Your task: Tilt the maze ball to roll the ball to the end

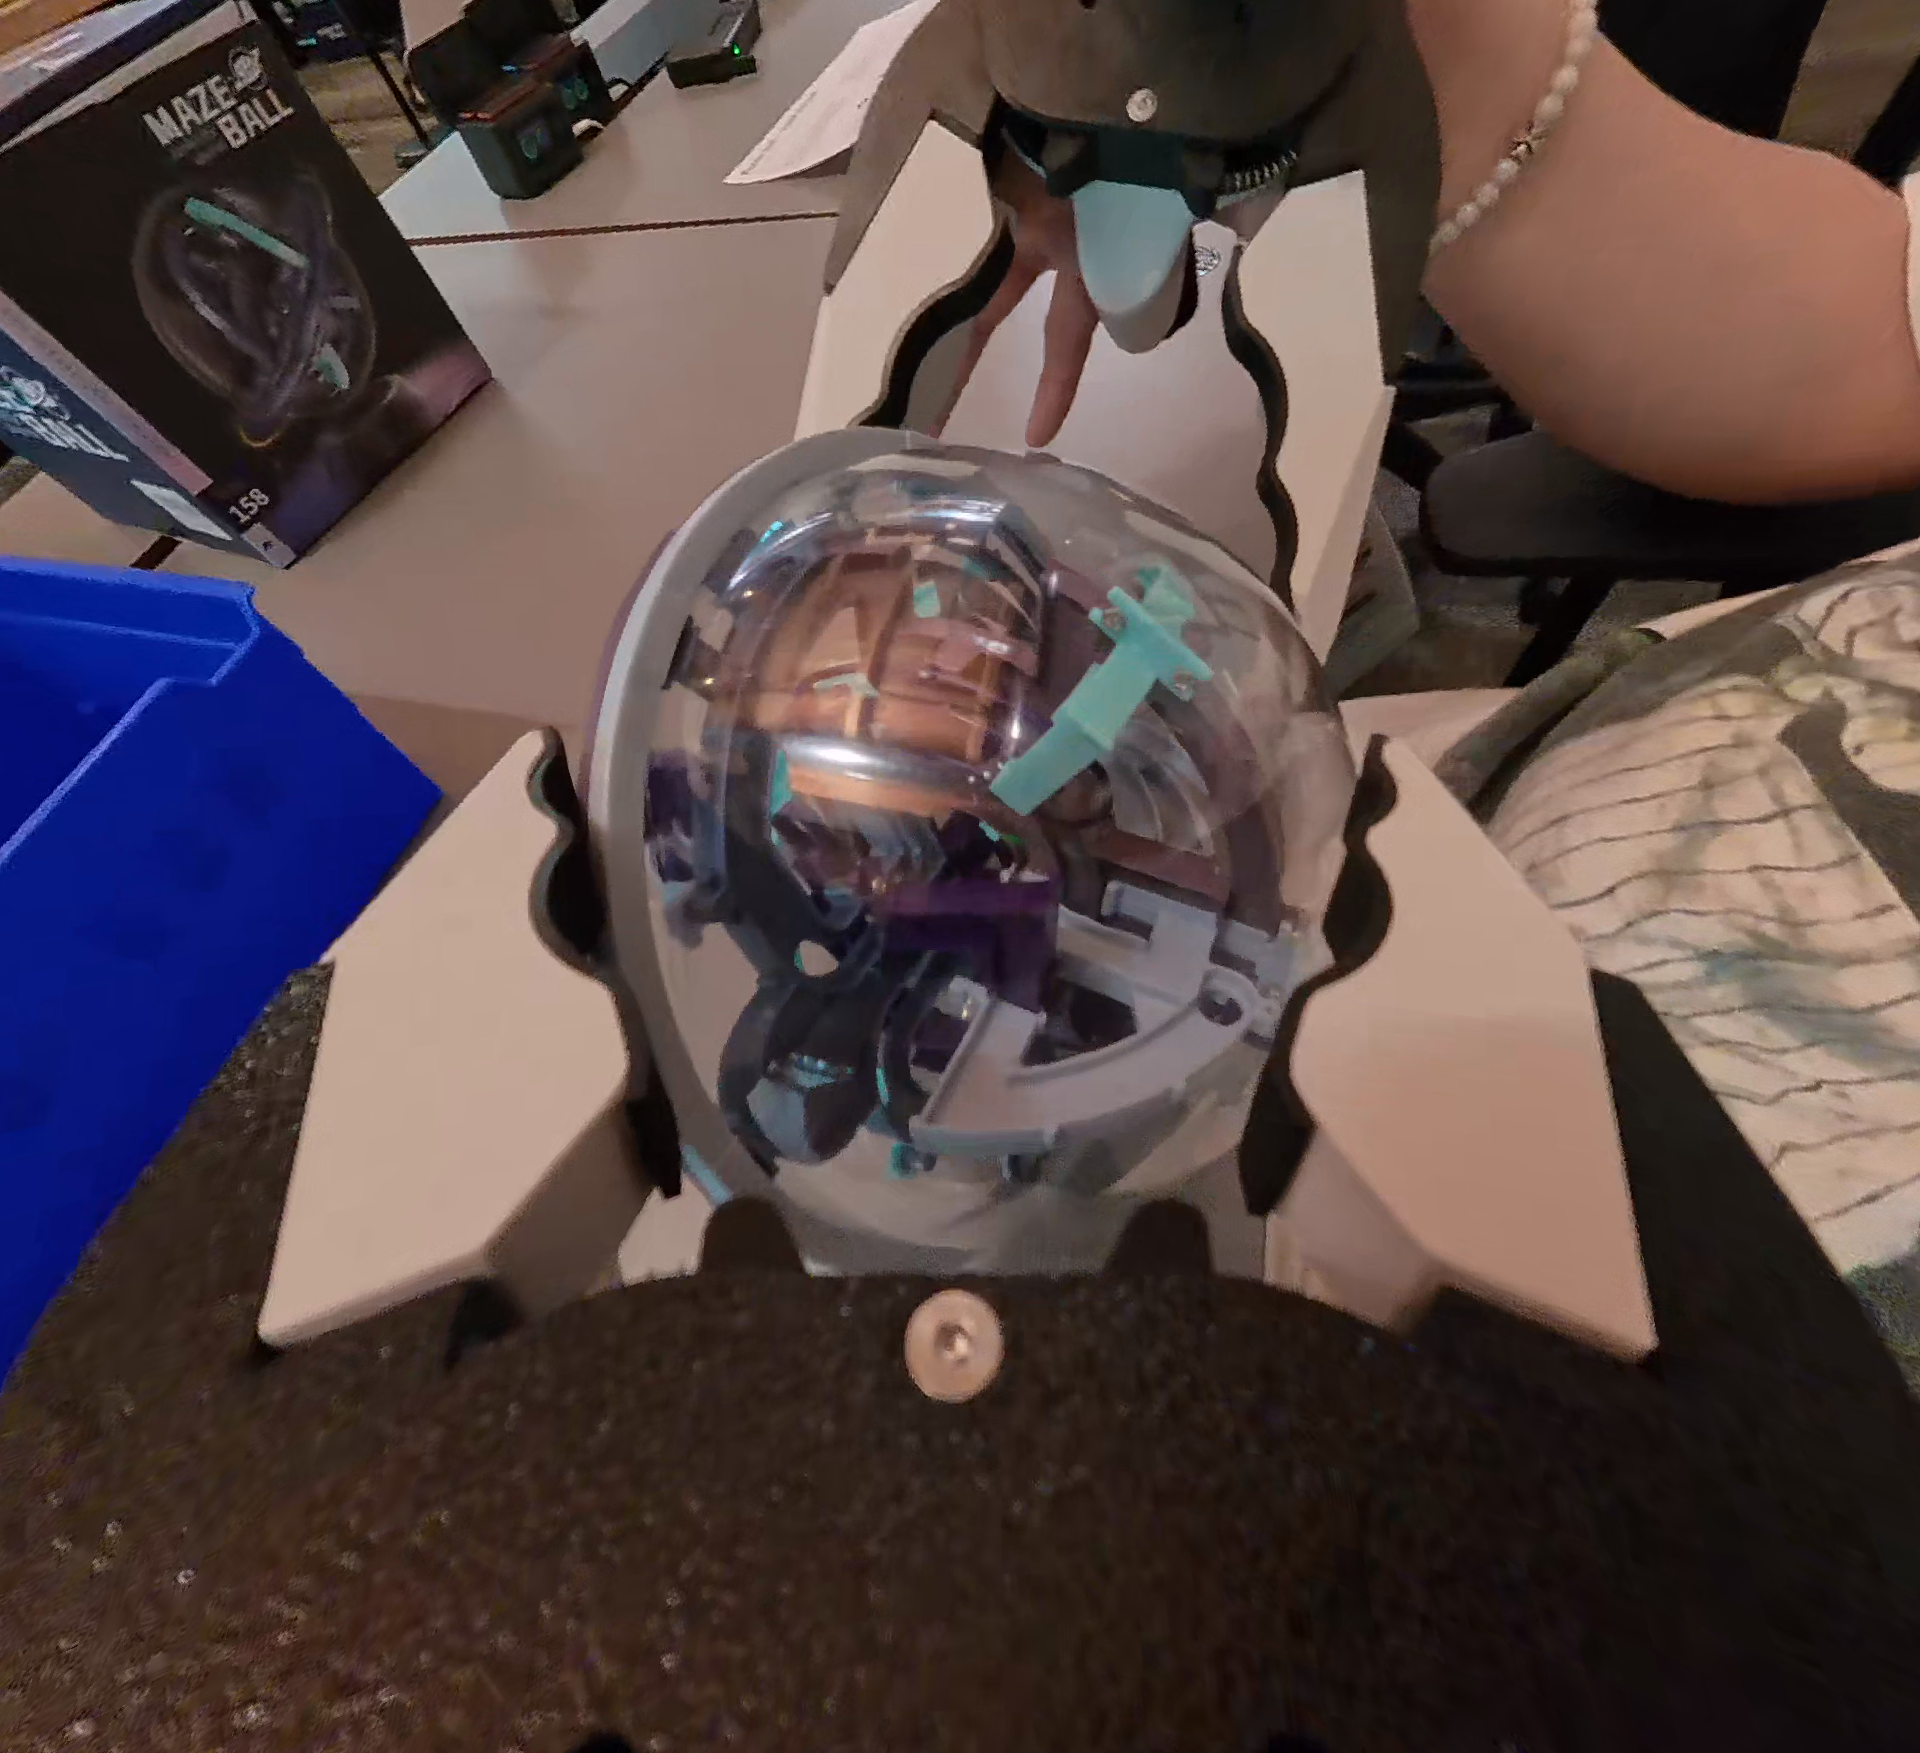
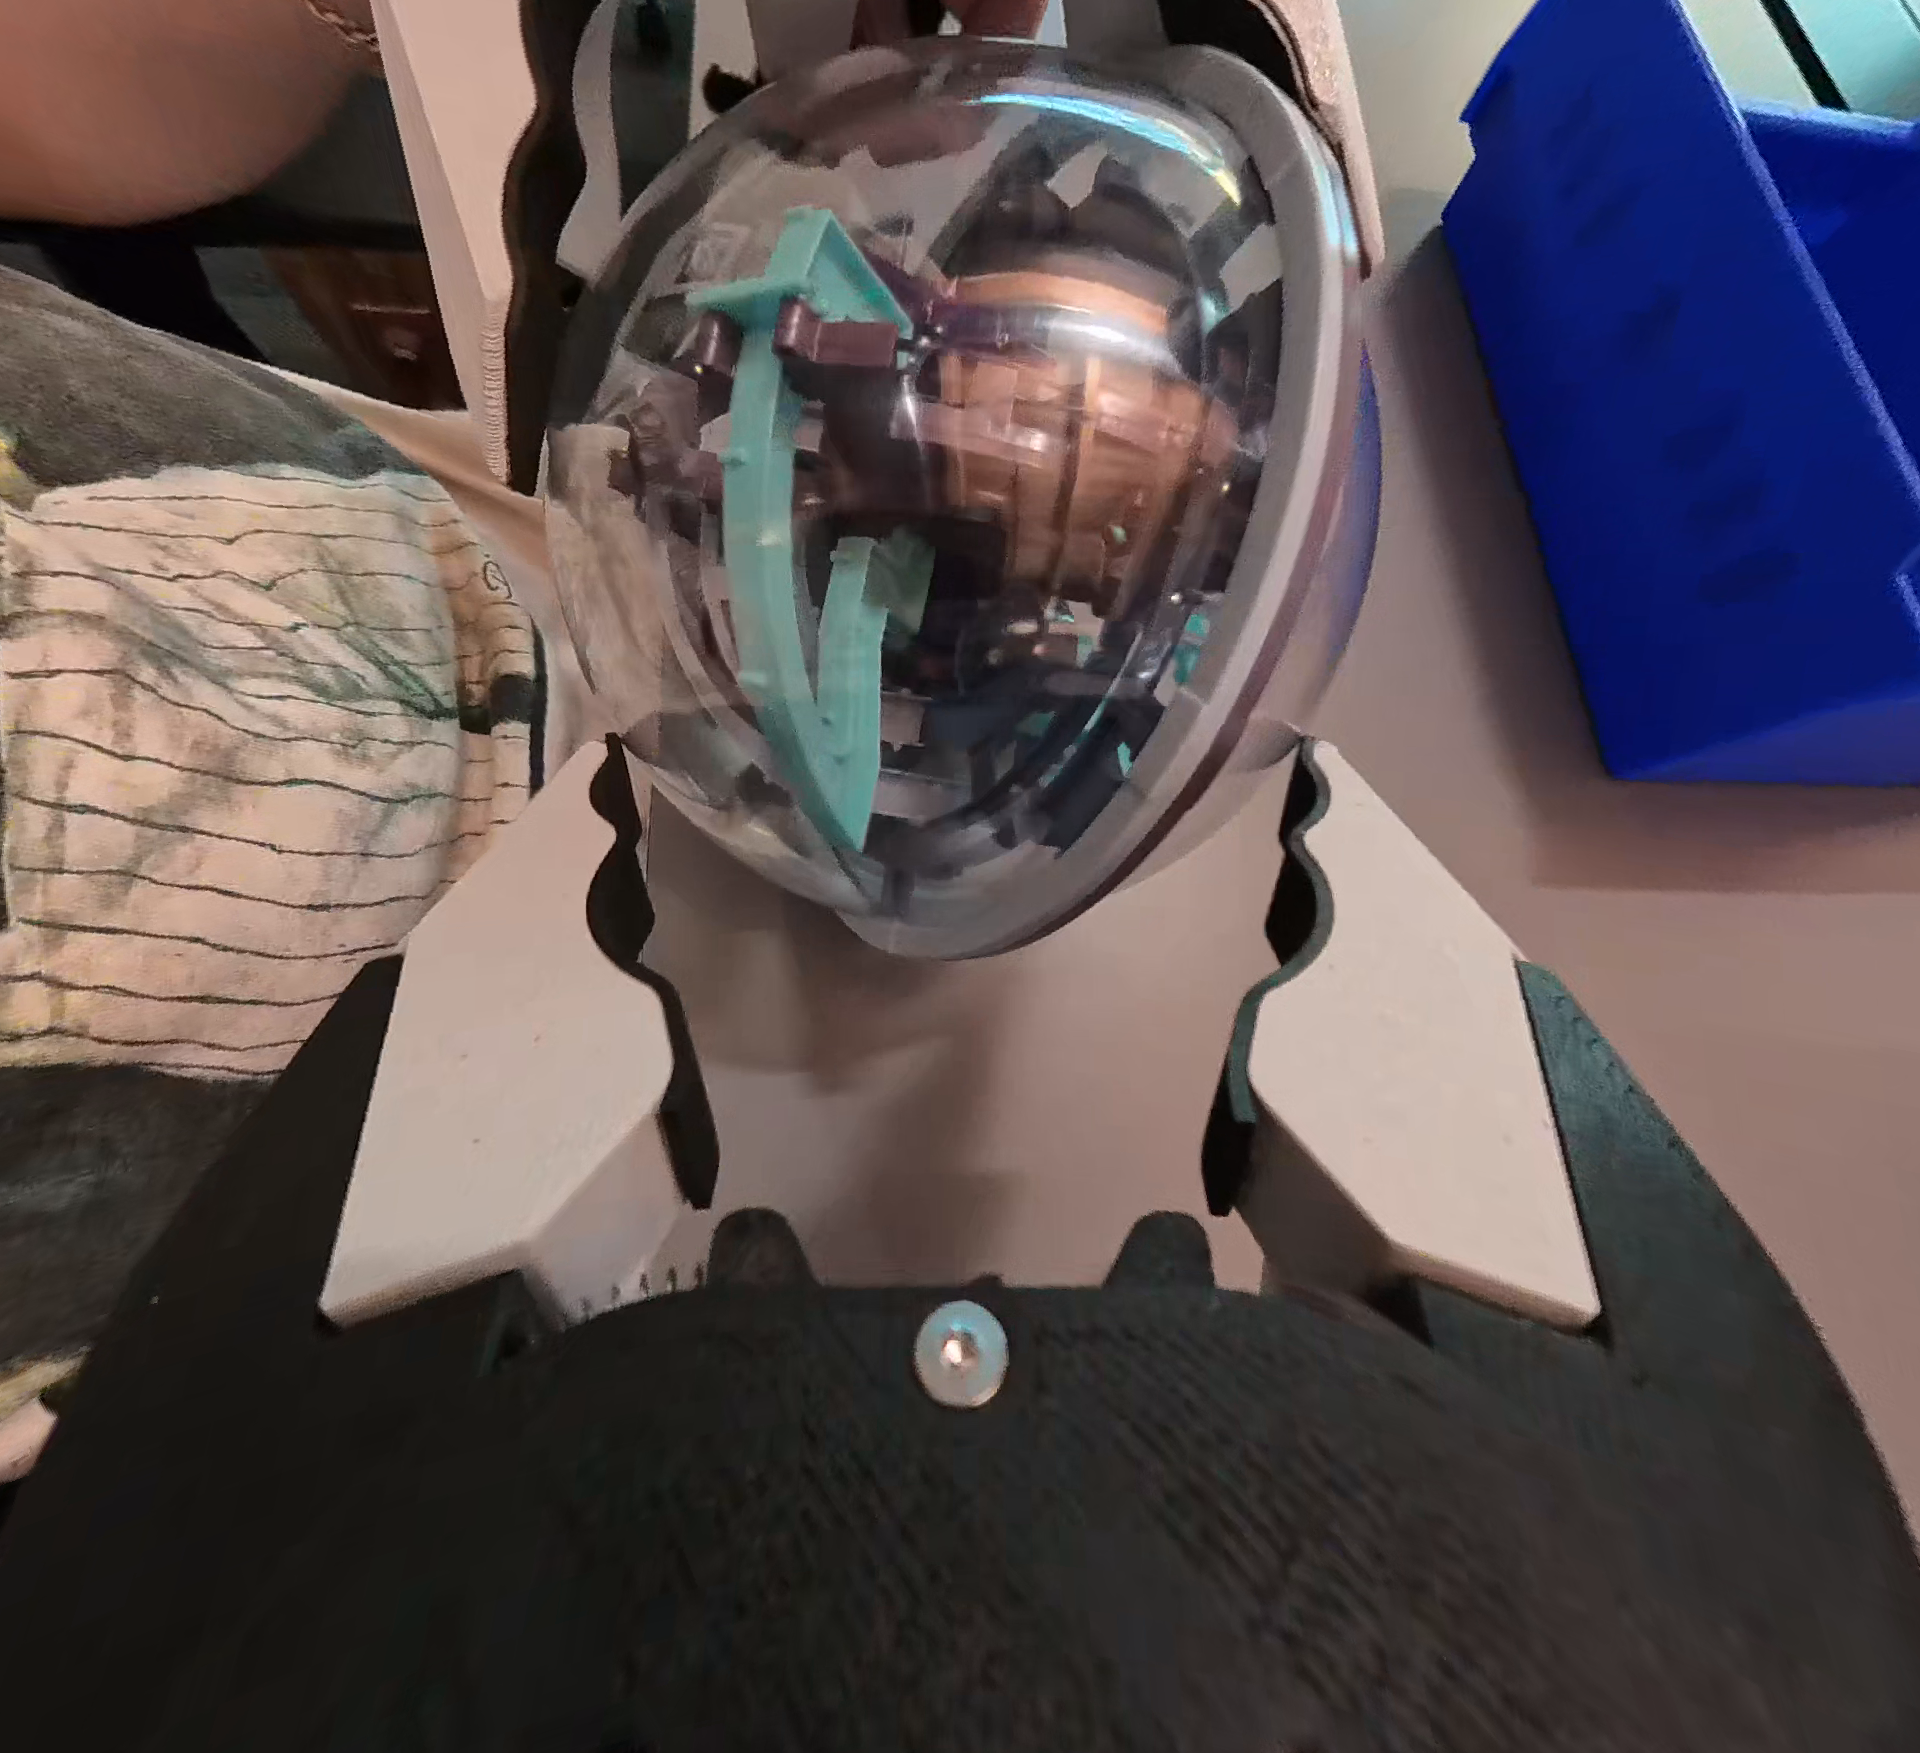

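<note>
- Your left gripper (image 1: 961, 882) is clamped on the maze ball (image 1: 966, 830), one finger pressed against each side.
- Your right gripper (image 2: 951, 830) grips the same maze ball (image 2: 961, 498) from the far side, fingers touching the shell.
- The ball sits between both grippers, above the table (image 1: 582, 332).
- A blue bin (image 1: 156, 830) stands at the left; the box (image 1: 208, 269) stands farther off.

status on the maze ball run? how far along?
Done: the maze ball is off the table, held between both grippers, left gripper from one side, right gripper opposite. In hand: tilting; its grey seam band sits slanted. Left: rolling to the end. I cannot spot the small ball among the teal track and reflections, so progress along the route is unclear.
</note>
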Demonstrator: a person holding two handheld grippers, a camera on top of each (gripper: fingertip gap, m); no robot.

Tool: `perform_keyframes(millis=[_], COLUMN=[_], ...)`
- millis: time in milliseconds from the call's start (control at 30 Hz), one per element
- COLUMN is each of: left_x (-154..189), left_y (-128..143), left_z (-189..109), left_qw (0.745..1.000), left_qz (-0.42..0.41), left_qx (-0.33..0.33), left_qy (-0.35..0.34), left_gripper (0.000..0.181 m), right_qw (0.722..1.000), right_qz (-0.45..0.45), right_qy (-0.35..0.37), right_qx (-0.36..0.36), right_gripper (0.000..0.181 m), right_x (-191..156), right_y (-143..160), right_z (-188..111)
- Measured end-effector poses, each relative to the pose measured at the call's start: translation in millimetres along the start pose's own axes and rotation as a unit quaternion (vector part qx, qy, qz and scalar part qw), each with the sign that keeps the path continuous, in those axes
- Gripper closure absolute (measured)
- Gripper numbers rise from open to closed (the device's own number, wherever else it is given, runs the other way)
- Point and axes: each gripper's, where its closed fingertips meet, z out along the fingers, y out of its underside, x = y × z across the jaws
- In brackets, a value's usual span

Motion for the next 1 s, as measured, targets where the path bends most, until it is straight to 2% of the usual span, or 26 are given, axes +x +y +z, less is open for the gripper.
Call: perform_keyframes(millis=[333,400,467,667,767,867,1000], left_x=[5,3,0,5,8,7,3], left_y=[0,4,14,17,22,26,29], left_z=[-5,-4,0,-4,-5,-4,-3], left_qw=[0.999,1.000,1.000,1.000,1.000,0.998,0.994], left_qz=[0.029,0.019,0.011,0.003,-0.016,-0.053,-0.099], left_qx=[0.019,0.008,-0.018,-0.011,-0.012,-0.014,-0.015], left_qy=[0.018,0.010,-0.001,0.011,0.017,0.023,0.045], left_gripper=[0.041,0.037,0.025,0.024,0.024,0.024,0.024], right_qw=[0.999,0.998,0.996,0.987,0.978,0.973,0.975], right_qz=[-0.048,-0.056,-0.065,-0.075,-0.084,-0.092,-0.078], right_qy=[0.021,0.040,0.062,0.133,0.174,0.200,0.197], right_qx=[0.014,0.002,-0.008,0.047,0.079,0.071,0.071], right_gripper=[0.049,0.046,0.043,0.036,0.034,0.032,0.028], right_x=[-3,-3,-1,-8,-12,-9,-5], right_y=[-13,-12,-10,-16,-16,-11,-12], right_z=[7,11,17,24,23,25,29])
